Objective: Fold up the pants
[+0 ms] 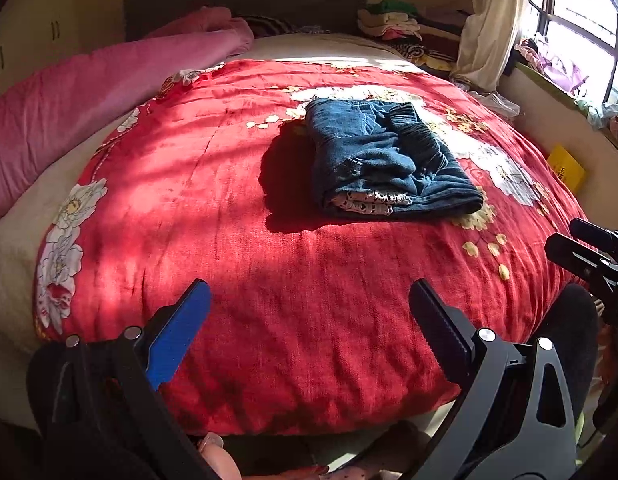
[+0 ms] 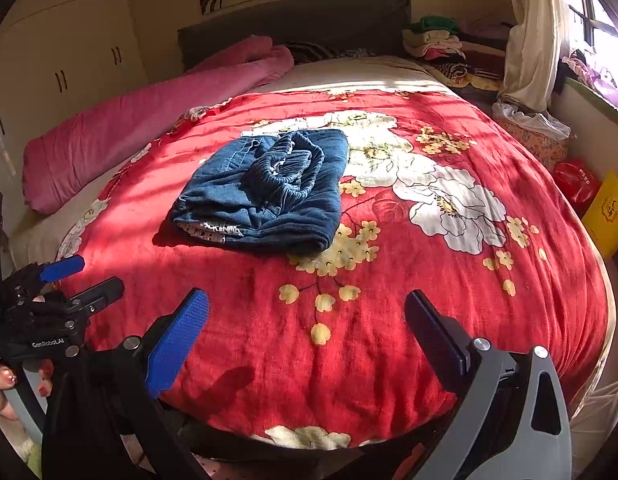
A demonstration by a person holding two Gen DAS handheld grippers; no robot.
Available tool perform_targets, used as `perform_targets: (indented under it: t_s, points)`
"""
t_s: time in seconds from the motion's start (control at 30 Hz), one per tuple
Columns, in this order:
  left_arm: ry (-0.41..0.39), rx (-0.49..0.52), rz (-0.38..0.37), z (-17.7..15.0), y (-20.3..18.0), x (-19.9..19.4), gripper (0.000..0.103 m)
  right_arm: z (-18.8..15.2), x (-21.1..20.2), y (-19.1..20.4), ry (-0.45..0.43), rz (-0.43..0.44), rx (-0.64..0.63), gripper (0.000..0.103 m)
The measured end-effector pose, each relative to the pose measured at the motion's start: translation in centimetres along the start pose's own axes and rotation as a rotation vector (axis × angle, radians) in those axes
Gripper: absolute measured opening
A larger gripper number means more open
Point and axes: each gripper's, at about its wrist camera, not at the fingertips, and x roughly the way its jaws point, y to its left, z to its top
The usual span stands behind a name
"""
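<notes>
1. One pair of blue denim pants (image 2: 265, 192) lies folded into a compact bundle on the bed, elastic waistband uppermost, a patterned lining showing at the near fold.
2. One red floral blanket (image 2: 389, 320) lies beneath it.
3. Two claws hover near the bed's foot, both well apart from the pants: left claw (image 1: 309, 328) spread and holding nothing, right claw (image 2: 307, 332) likewise spread.
4. One pink quilt (image 1: 89, 92) lies along the bed's left side.
5. One pile of folded clothes (image 2: 441, 46) sits by the headboard.

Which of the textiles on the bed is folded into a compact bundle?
The blue pants, lying on the red floral blanket. The pink quilt is a long loose roll along the bed's side.
</notes>
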Motion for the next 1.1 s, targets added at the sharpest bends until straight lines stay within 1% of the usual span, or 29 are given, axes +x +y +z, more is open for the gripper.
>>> perform_targets:
  t_s: [0.33,0.6,0.67,0.73,0.8,0.83,0.87,0.93,0.97,1.03,1.07,1.1]
  points:
    - [0.009,-0.004,-0.024,0.1,0.0,-0.1,0.093,0.0,-0.1,-0.2,-0.002,-0.020,-0.013,0.098]
    - [0.033,-0.023,-0.030,0.4,0.2,0.4,0.093,-0.1,0.8,-0.9,0.023,-0.046,-0.013,0.098]
    - [0.024,-0.035,-0.025,0.7,0.7,0.5,0.093,0.0,1.2,-1.5,0.027,-0.059,-0.005,0.098]
    - [-0.004,-0.058,-0.043,1.3,1.6,0.5,0.093,0.1,1.8,-2.4,0.035,-0.069,0.004,0.098]
    - [-0.033,-0.096,-0.070,2.4,3.2,0.6,0.093,0.4,2.6,-3.7,0.044,-0.102,0.019,0.098]
    - [-0.033,-0.122,-0.063,3.1,4.3,1.1,0.093,0.7,3.0,-4.7,0.046,-0.104,0.030,0.098]
    - [-0.027,-0.142,-0.029,3.9,5.6,2.0,0.093,1.1,3.4,-5.9,0.052,-0.117,0.046,0.098]
    - [0.003,-0.164,0.116,5.6,8.7,4.5,0.093,2.0,4.2,-9.0,0.061,-0.150,0.085,0.098]
    - [0.021,-0.181,0.168,6.4,10.6,5.8,0.093,2.7,4.8,-10.8,0.066,-0.160,0.099,0.098]
    - [0.050,-0.233,0.236,7.9,15.0,8.5,0.093,4.2,6.1,-15.0,0.077,-0.238,0.129,0.098]
    - [0.061,-0.258,0.268,8.6,17.1,9.7,0.093,5.0,6.9,-17.3,0.078,-0.261,0.147,0.098]
    - [0.073,-0.281,0.298,9.3,19.2,10.9,0.093,5.0,6.9,-17.3,0.078,-0.261,0.147,0.098]
